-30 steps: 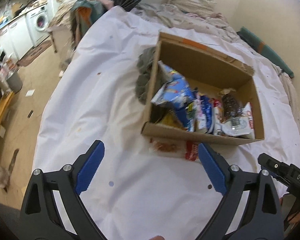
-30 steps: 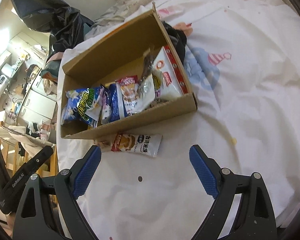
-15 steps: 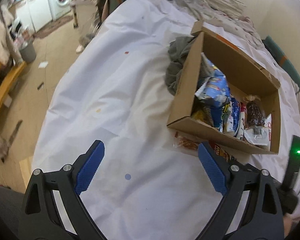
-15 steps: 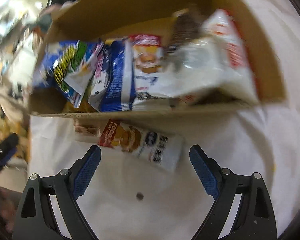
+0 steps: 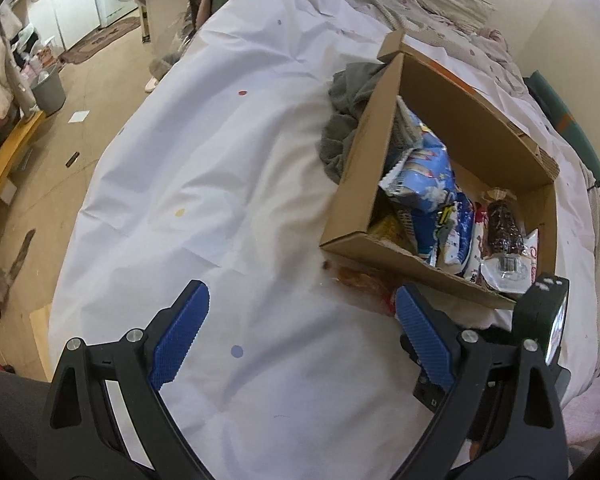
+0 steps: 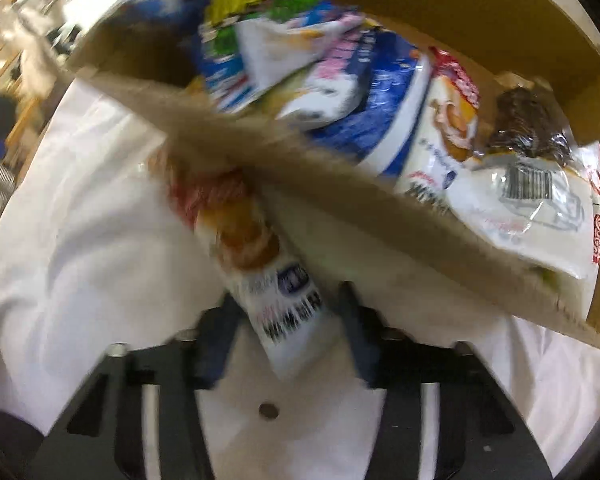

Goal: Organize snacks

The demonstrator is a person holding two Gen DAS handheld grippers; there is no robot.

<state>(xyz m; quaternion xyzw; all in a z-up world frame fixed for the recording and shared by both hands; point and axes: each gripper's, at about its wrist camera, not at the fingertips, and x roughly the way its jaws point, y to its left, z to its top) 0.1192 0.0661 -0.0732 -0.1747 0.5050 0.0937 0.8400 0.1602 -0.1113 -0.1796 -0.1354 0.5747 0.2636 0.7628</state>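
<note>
Bed sheet [image 5: 228,152], white with coloured dots: we record it as the surface under everything. Risk noted here: soft and creased, so we judge the box could slide or tip if a packet is pushed against its wall.

Cardboard box [image 5: 380,148], open top, on the right half of the sheet, with a grey cloth [image 5: 348,120] bunched against its far-left wall. Contents, packed along the near wall, left to right: blue snack bags [image 5: 428,176], a yellow packet low down, white packets, a clear bag of dark biscuits [image 5: 502,226]. The far half of the box shows bare cardboard.

Right gripper [image 6: 286,336]: fingers drawn in on the near end of the loose snack packet [image 6: 268,248], which lies on the sheet just outside the box's near wall [image 6: 340,200], its far end tucked beneath that wall's edge. The view is smeared, so we judge contact as likely, not certain. Risks: we hold only the tail seam, so the packet may slip or droop; the tucked end may snag the wall on lifting and drag the box; a hard squeeze may crush the biscuits.

Left gripper [image 5: 300,336]: spread wide, empty, hovering over bare sheet left of the box.
</note>
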